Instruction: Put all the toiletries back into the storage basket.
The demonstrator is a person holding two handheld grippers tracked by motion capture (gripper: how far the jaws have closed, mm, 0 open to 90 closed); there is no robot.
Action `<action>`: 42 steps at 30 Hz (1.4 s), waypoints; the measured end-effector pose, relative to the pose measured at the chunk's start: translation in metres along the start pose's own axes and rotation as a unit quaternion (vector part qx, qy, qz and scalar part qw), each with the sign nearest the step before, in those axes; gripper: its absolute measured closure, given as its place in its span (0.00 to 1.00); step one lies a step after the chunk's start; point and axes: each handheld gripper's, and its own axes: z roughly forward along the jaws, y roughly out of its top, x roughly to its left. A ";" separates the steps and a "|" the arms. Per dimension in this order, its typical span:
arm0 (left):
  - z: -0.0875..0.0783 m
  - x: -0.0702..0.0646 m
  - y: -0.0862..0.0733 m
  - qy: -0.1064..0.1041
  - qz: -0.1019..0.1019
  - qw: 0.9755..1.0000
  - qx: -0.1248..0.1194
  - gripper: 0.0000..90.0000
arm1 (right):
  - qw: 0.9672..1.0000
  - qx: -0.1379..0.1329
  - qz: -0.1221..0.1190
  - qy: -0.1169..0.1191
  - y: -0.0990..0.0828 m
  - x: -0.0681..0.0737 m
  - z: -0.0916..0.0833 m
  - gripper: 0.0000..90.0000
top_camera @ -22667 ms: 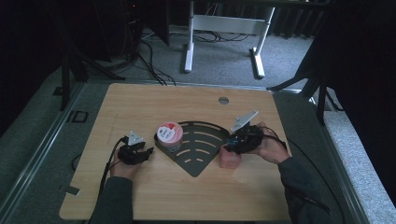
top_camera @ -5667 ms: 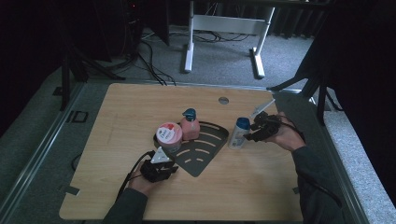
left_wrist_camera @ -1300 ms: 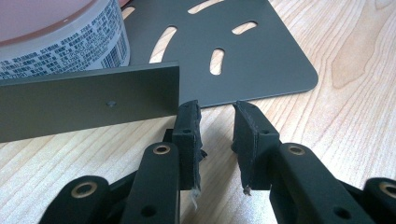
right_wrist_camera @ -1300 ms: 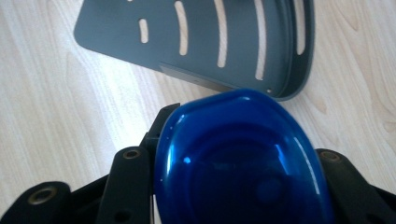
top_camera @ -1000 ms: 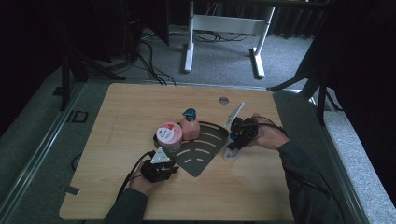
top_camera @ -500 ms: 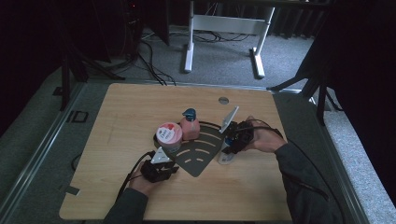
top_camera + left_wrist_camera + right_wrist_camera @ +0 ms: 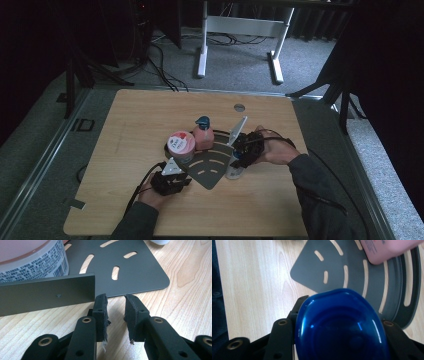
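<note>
The blue-capped bottle (image 7: 234, 167) is gripped in the right gripper (image 7: 245, 150); it should be kept upright and set fully onto the slotted rack (image 7: 212, 167), clear of the pink bottle (image 7: 202, 136). The left gripper (image 7: 115, 308), fingers parted and empty, is best held by the rack's wall.

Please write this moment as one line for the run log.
right gripper: shut on blue-capped bottle, beside rack | left gripper: open at rack corner

High view: above the person's side, facing forward and down over the whole surface (image 7: 280, 200).
Left gripper view: low and close, looking along its fingers (image 7: 101, 310) at the rack (image 7: 140, 270).
Right gripper view: close, looking down over a blue cap (image 7: 339, 325).
Shared: the rack (image 7: 210, 167), seen in all three.
</note>
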 end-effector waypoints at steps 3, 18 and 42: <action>0.000 0.000 0.000 0.000 0.000 1.000 0.001 0.79 | 1.000 0.000 -0.009 0.003 0.006 0.002 0.002 0.59; 0.000 0.000 0.000 0.000 0.001 1.000 0.001 0.79 | 0.999 -0.019 -0.031 0.015 0.036 0.004 0.007 0.59; 0.000 -0.001 0.000 -0.002 0.001 1.000 -0.001 0.79 | 1.000 -0.021 0.023 -0.003 0.042 -0.027 0.014 0.59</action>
